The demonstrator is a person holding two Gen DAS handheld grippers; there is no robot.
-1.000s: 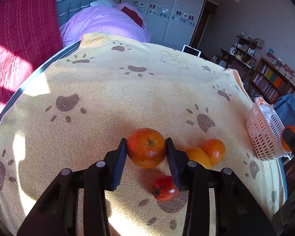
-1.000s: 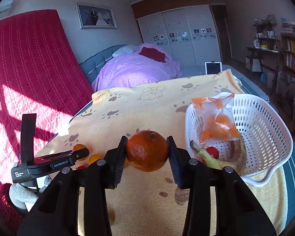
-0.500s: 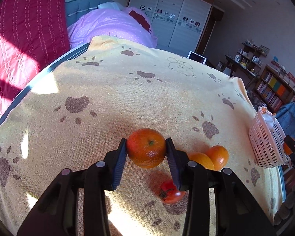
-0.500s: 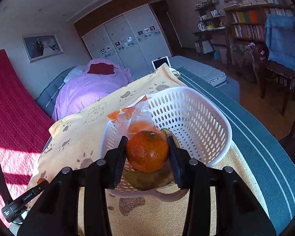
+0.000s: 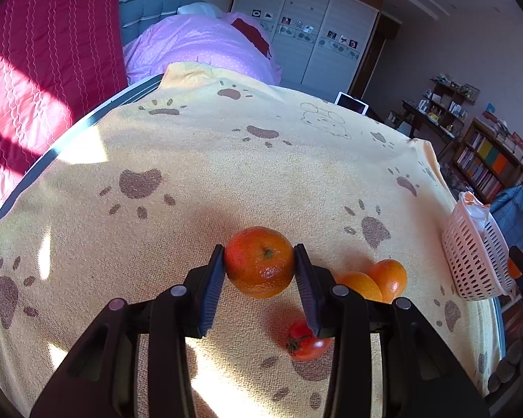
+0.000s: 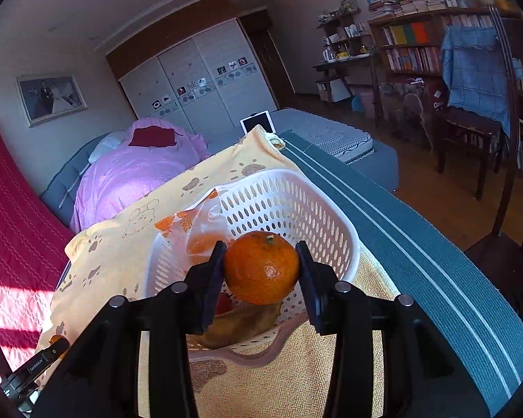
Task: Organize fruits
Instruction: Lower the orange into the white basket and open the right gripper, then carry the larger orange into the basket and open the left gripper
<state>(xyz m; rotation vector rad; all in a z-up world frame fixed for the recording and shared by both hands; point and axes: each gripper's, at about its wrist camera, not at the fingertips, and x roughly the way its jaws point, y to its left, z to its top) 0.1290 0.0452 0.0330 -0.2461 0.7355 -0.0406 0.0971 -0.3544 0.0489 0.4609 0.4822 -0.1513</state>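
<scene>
My left gripper [image 5: 259, 263] is shut on an orange [image 5: 259, 261] and holds it above the yellow paw-print cloth [image 5: 226, 160]. Two more oranges [image 5: 380, 280] and a red tomato [image 5: 305, 341] lie on the cloth to its right. My right gripper [image 6: 261, 266] is shut on another orange [image 6: 261, 266] and holds it over the white plastic basket [image 6: 331, 223]. The basket holds a plastic bag of oranges [image 6: 198, 230], a banana [image 6: 240, 324] and a red fruit [image 6: 223, 303]. The basket also shows in the left wrist view [image 5: 470, 261], at the far right.
The cloth covers a bed with grey-striped edges [image 6: 401, 244]. A purple duvet [image 5: 198, 45] lies at the far end, a red quilt [image 5: 35, 52] to the left. Bookshelves [image 6: 418, 48] and a chair [image 6: 477, 104] stand right. The left gripper shows at the lower left of the right wrist view [image 6: 35, 365].
My right gripper swung right with its orange, from beside the basket to over it. My left gripper rose slightly with its orange; the loose fruit has not moved.
</scene>
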